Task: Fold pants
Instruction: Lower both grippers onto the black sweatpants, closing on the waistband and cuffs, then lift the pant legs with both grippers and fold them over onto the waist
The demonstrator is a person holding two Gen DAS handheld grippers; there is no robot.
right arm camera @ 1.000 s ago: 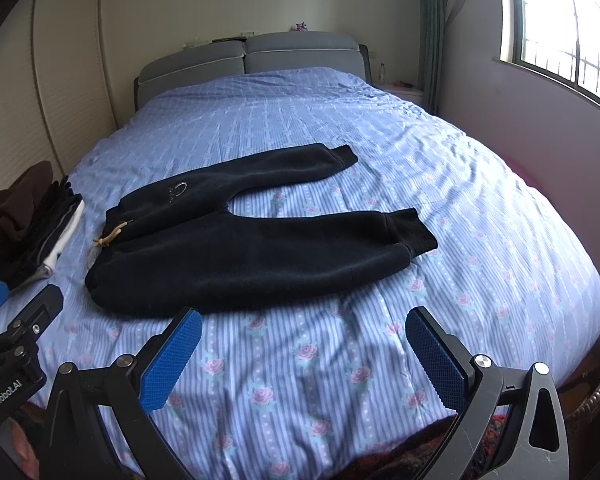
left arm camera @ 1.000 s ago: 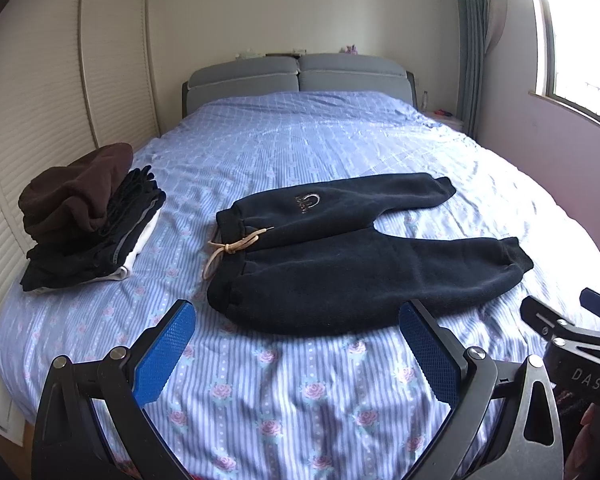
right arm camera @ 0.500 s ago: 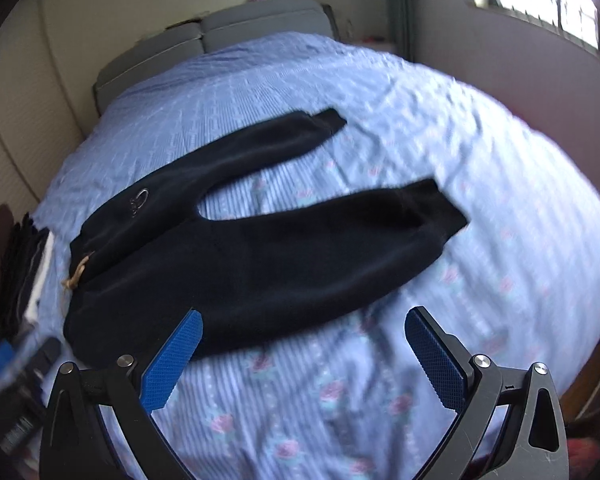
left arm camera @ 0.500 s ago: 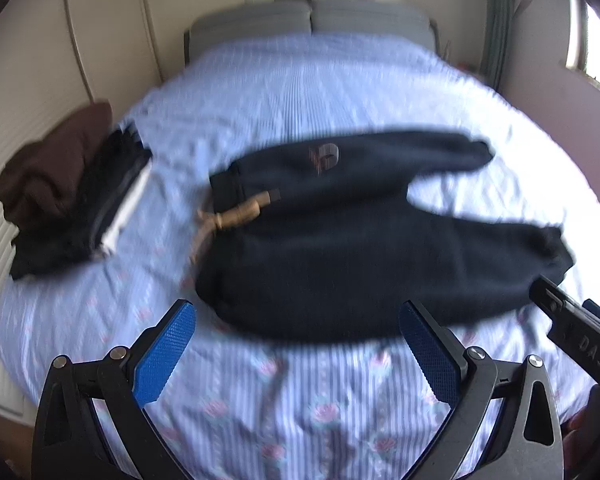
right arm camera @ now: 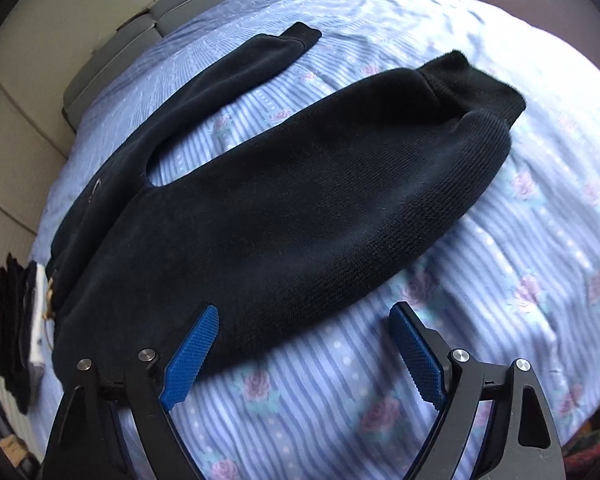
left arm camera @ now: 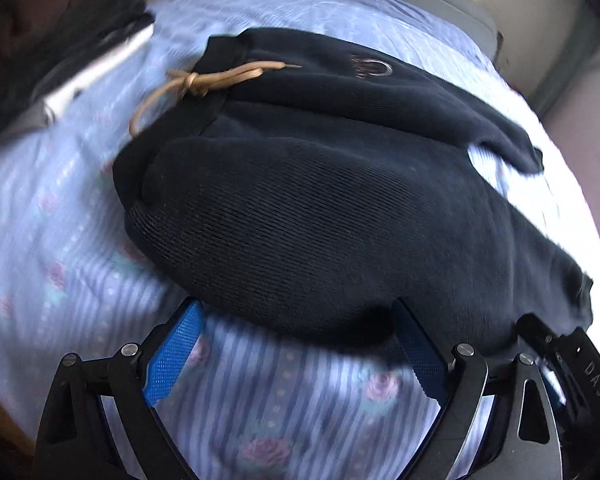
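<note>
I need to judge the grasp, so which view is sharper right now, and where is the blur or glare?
Right wrist: sharper, knit of the pants readable, sheet washed out by window glare at upper right. Left wrist: motion blur smears the clothes pile and the bedsheet at left; the drawstring stays legible. Both views: fisheye bulge, dark corners.

Domestic bedroom. Evidenced by a wide bed dressed in a blue-and-white striped sheet printed with pink roses; a grey padded headboard set against a plain cream wall; pale panelled cupboard doors along one side. A stack of folded clothes in brown, black and white lay at the bed's edge, and dark pants lay spread across the sheet. Daylight fell brightly on the far side.
</note>
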